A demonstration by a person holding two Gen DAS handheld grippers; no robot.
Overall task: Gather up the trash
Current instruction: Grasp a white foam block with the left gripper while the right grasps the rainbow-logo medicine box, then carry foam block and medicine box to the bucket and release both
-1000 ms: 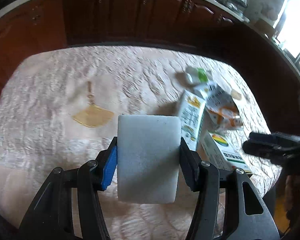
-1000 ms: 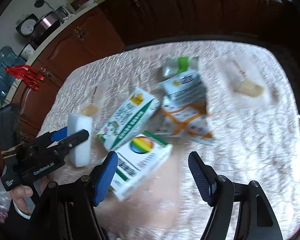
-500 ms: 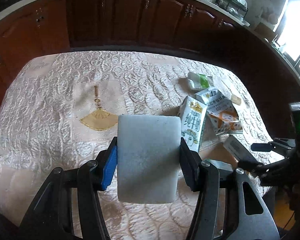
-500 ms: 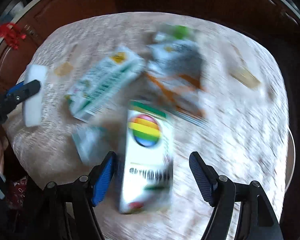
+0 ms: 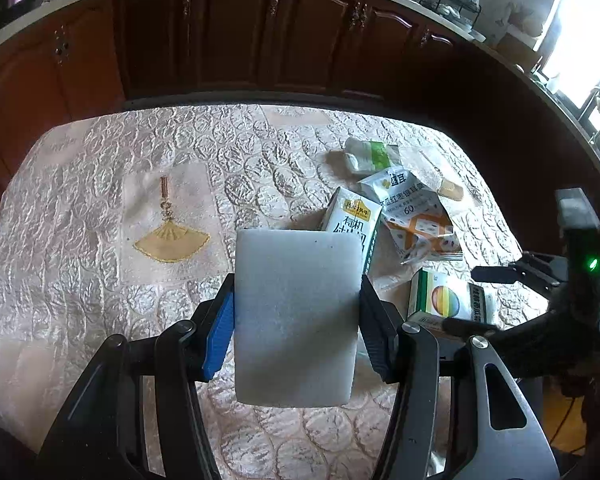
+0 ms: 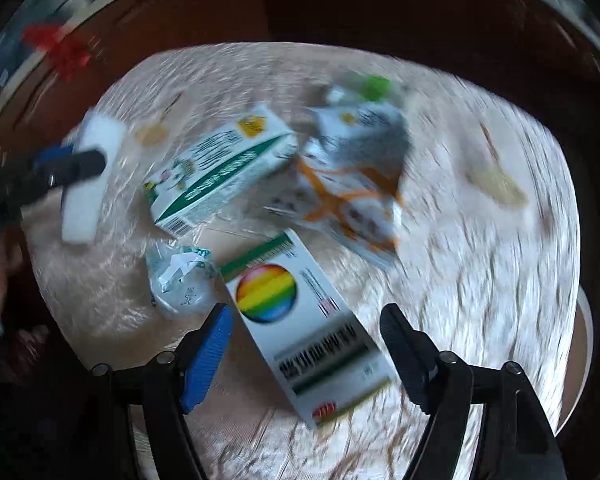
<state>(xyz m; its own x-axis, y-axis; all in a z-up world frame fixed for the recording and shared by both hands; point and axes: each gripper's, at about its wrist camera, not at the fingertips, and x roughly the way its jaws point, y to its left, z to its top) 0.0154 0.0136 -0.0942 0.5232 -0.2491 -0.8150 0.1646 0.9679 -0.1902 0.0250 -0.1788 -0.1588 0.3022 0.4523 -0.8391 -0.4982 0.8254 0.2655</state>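
My left gripper (image 5: 296,328) is shut on a white sponge (image 5: 296,320), held above the table; the sponge also shows in the right wrist view (image 6: 92,176). My right gripper (image 6: 306,340) is open, its jaws on either side of a white box with a rainbow circle (image 6: 300,320), also in the left wrist view (image 5: 444,300). Other trash lies on the cloth: a green-and-white carton (image 6: 220,168), an orange-patterned packet (image 6: 348,188), a crumpled clear wrapper (image 6: 180,276) and a green-labelled pouch (image 5: 370,156).
The table has a cream embroidered cloth (image 5: 100,208) with a gold fan motif (image 5: 172,238). Dark wooden cabinets (image 5: 236,36) stand behind the table. The right wrist view is motion-blurred.
My right gripper has swung over the rainbow box, which now lies between its open jaws. The left gripper still holds the sponge in much the same place.
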